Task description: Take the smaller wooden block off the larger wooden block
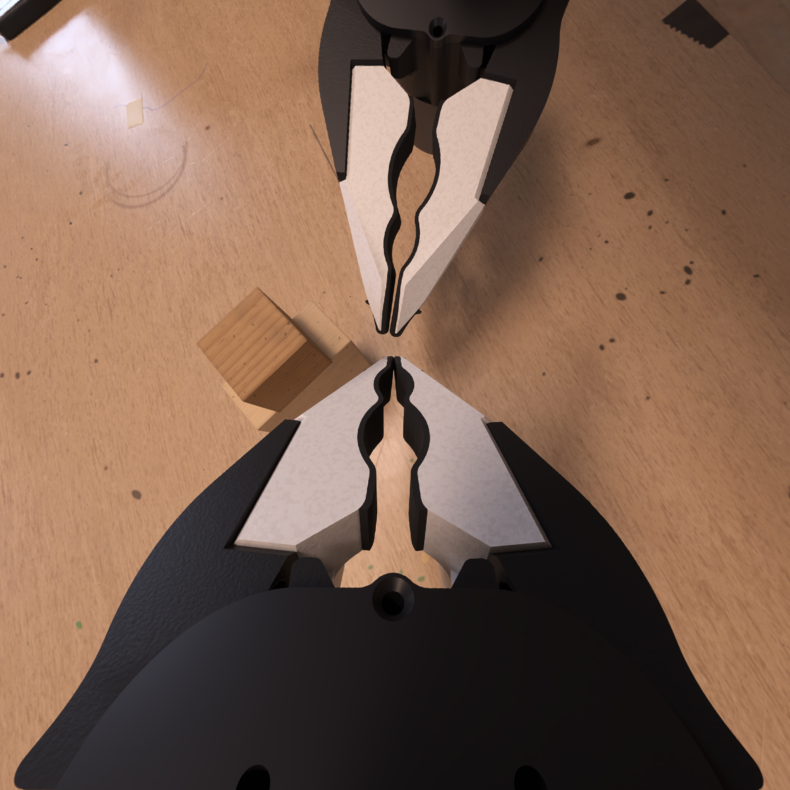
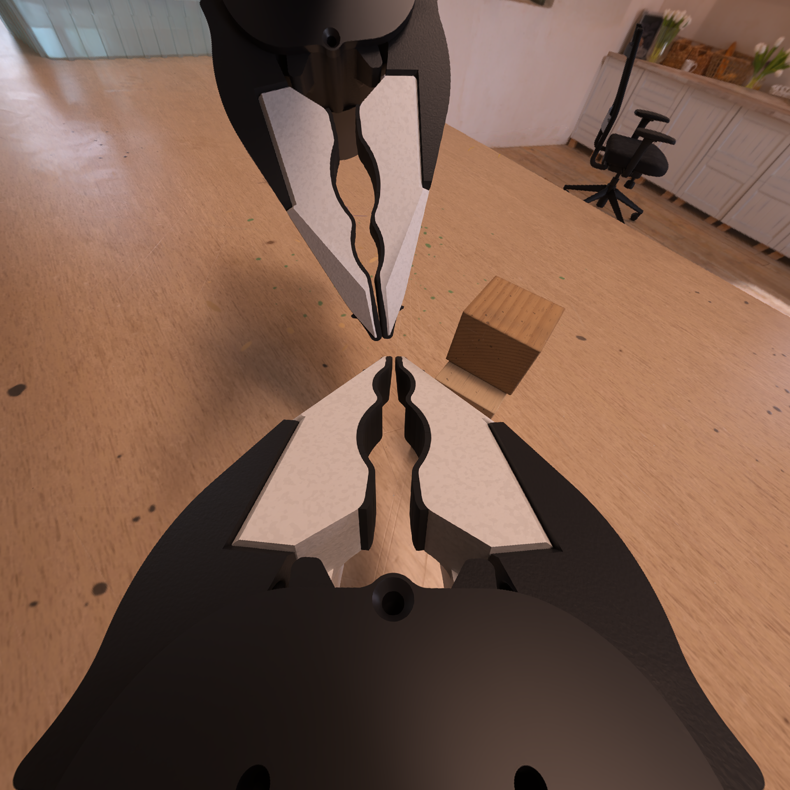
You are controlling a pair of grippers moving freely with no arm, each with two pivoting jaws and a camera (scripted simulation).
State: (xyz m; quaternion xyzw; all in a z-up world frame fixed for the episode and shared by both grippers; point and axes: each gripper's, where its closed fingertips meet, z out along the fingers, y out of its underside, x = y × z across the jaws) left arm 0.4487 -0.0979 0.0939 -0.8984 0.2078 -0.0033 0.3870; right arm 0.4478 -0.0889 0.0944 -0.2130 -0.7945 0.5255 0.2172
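Observation:
A darker wooden cube [image 1: 265, 346] sits on top of a paler, flatter wooden block [image 1: 320, 327] on the wooden table [image 1: 128, 470]. My left gripper [image 1: 393, 359] is shut and empty, its tips just right of the blocks. My right gripper [image 1: 390, 331] points at it from the far side, also shut and empty, and the two pairs of tips almost meet. In the right wrist view the cube [image 2: 504, 333] and the pale block [image 2: 464, 382] lie right of my right gripper [image 2: 393, 359], and the left gripper [image 2: 381, 335] faces it. The left gripper hides part of the pale block.
The table is speckled with dark and green paint spots. A scrap of tape [image 1: 134, 112], a dark bar [image 1: 17, 21] and a dark toothed piece [image 1: 694, 23] lie far off. The table's edge [image 2: 598, 213] runs diagonally; beyond it stand an office chair [image 2: 624, 149] and cabinets [image 2: 718, 145].

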